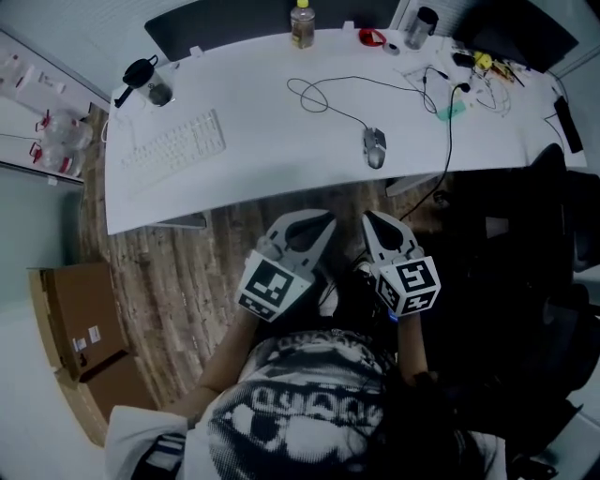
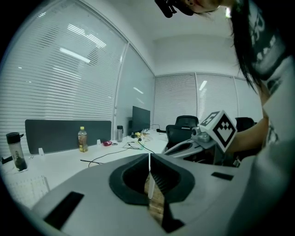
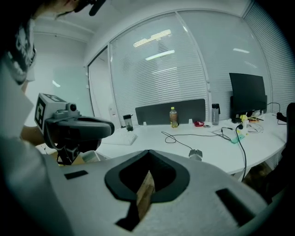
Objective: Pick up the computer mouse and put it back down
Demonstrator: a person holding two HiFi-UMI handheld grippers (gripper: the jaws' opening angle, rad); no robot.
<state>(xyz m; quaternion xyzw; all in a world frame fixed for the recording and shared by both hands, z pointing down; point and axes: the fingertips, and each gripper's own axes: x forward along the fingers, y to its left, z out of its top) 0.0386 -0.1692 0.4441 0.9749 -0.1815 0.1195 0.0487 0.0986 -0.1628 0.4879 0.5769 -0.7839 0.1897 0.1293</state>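
A grey wired computer mouse [image 1: 374, 147] lies on the white desk [image 1: 262, 159] near its front edge, with its black cable looping back across the top. It also shows in the right gripper view, just past the jaws [image 3: 195, 155]. Both grippers are held side by side over the floor, short of the desk edge. My left gripper [image 1: 323, 223] is shut with nothing between its jaws [image 2: 150, 159]. My right gripper [image 1: 373, 221], the nearer one to the mouse, is likewise shut and empty [image 3: 148, 154].
A white keyboard [image 1: 173, 147] lies at the desk's left, a drink bottle [image 1: 301, 25] at the back, and tangled cables and small items [image 1: 459, 80] at the right. A black chair [image 1: 525, 244] stands to the right. A cardboard box [image 1: 80, 333] sits on the floor.
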